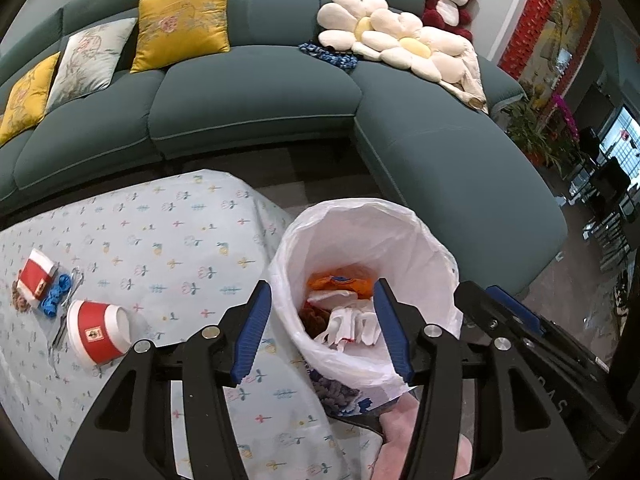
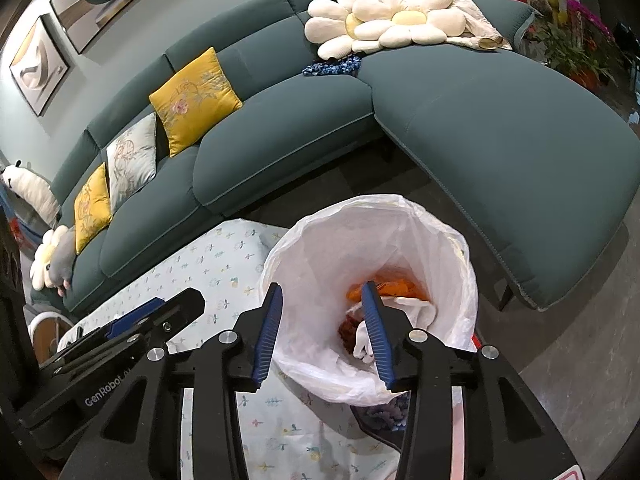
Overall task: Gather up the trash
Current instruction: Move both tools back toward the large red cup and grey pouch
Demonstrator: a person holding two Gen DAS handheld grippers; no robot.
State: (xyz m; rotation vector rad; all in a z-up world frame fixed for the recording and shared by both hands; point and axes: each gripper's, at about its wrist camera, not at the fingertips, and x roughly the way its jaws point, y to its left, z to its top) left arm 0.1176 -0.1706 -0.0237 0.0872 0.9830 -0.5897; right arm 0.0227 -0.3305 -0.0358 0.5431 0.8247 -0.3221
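Observation:
A bin lined with a white plastic bag [image 1: 424,240] [image 2: 436,232] stands beside the table and holds an orange wrapper [image 1: 340,282] [image 2: 392,290] and white crumpled trash [image 1: 352,324]. My left gripper [image 1: 322,330] is open and empty above the bin's near rim. My right gripper [image 2: 326,330] is open and empty over the same rim, and shows at the right of the left wrist view [image 1: 520,320]. On the table lie a tipped red and white paper cup [image 1: 98,330], a red and white carton [image 1: 36,276] and blue crumpled bits [image 1: 56,294].
The table has a light floral cloth [image 1: 180,248]. A teal sectional sofa [image 1: 256,92] with yellow cushions [image 1: 184,24] and flower pillows [image 1: 384,40] curves behind. Dark floor lies between the sofa and the table. Plants and furniture stand at far right.

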